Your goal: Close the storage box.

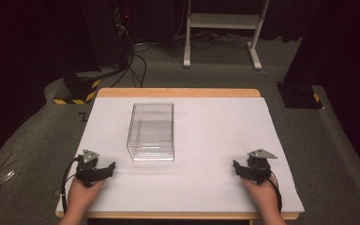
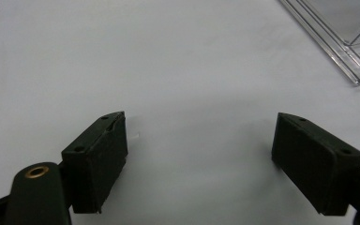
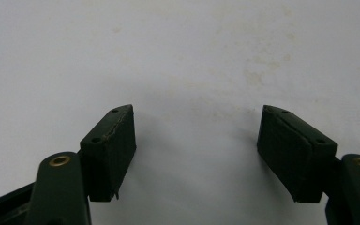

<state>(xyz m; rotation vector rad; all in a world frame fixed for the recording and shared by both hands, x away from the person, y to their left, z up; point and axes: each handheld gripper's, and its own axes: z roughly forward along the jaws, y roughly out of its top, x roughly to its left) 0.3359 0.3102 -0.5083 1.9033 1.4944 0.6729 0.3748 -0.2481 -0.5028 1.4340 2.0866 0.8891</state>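
Clear box (image 2: pixel 344 42) corner in left gripper (image 2: pixel 199 150) view; both grippers agape, empty-handed.

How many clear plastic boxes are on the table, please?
1: the clear box stands on the white table, left of centre, ahead of the left gripper. None seems hidden.

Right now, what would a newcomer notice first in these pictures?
A clear plastic box stands alone on the white table top, left of its centre. Near the front edge, the left gripper and the right gripper rest at either side, both with fingers apart and nothing between them.
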